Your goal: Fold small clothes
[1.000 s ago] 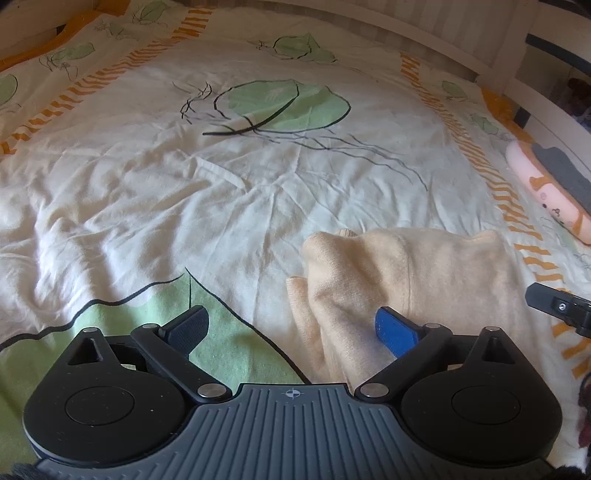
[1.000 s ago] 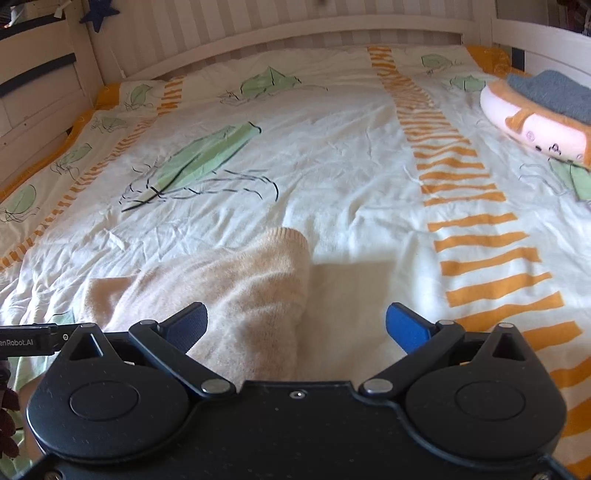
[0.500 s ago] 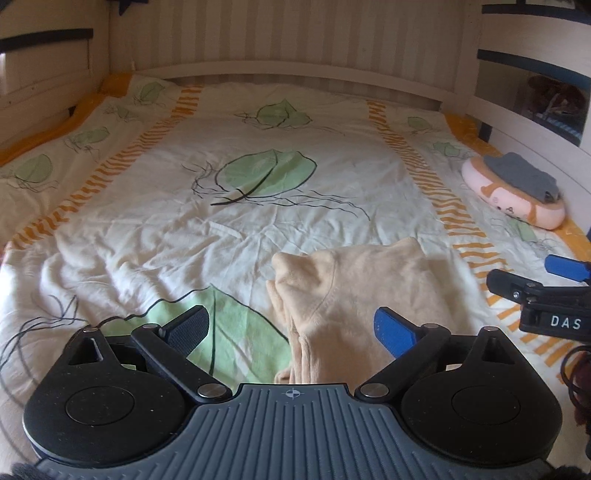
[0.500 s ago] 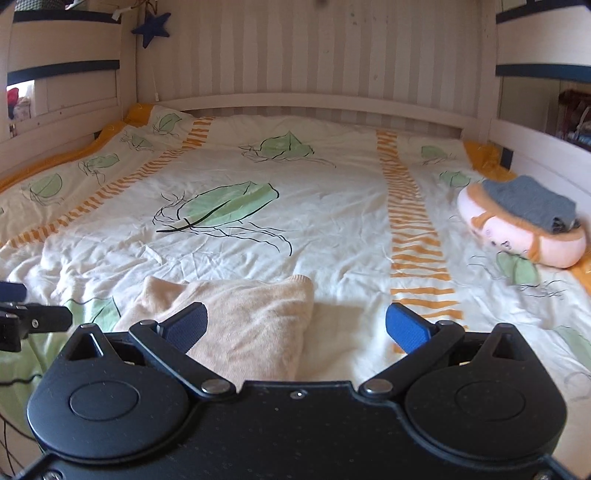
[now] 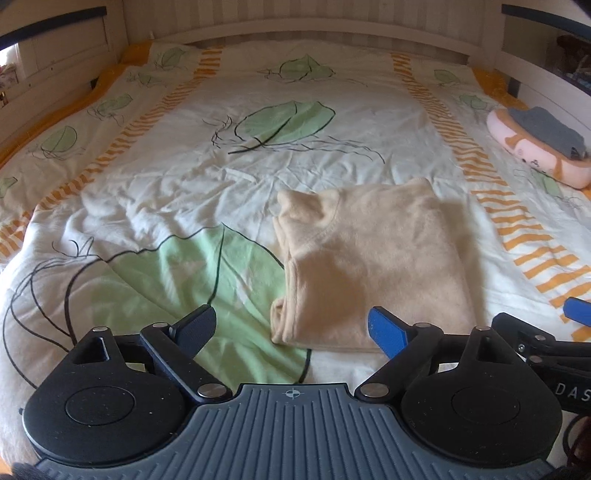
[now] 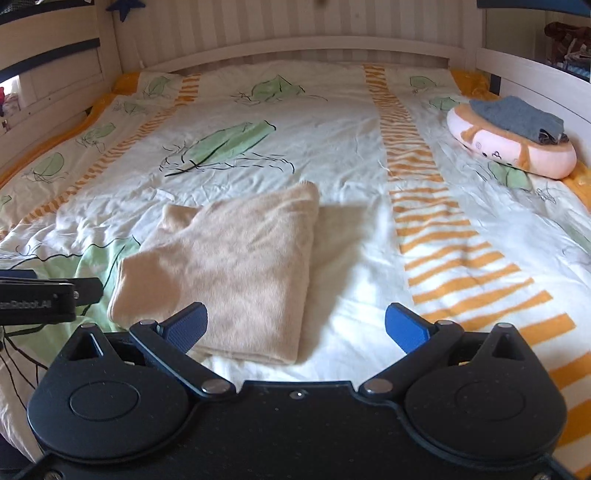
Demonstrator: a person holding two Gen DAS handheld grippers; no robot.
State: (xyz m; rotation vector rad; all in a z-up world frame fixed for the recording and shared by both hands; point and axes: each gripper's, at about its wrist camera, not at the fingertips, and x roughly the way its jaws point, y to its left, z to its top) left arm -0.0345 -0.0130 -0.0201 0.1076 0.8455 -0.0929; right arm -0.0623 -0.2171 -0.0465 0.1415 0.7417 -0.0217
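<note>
A small cream knit garment point(image 5: 373, 258) lies folded into a rough rectangle on the leaf-print bedcover point(image 5: 258, 173); it also shows in the right wrist view point(image 6: 236, 269). My left gripper point(image 5: 291, 326) is open and empty, held above the garment's near edge without touching it. My right gripper point(image 6: 295, 326) is open and empty, also held back above the garment's near right corner. Part of the right gripper point(image 5: 554, 339) shows at the right edge of the left wrist view.
A pink plush cushion point(image 6: 513, 147) with a folded grey garment point(image 6: 517, 116) on it lies at the far right of the bed. White slatted bed rails point(image 6: 295, 33) close the far end and sides. The left gripper's body point(image 6: 40, 295) shows at the left.
Both grippers have pulled back and risen away from the garment, which now lies folded and free on the bed. Both stayed open.
</note>
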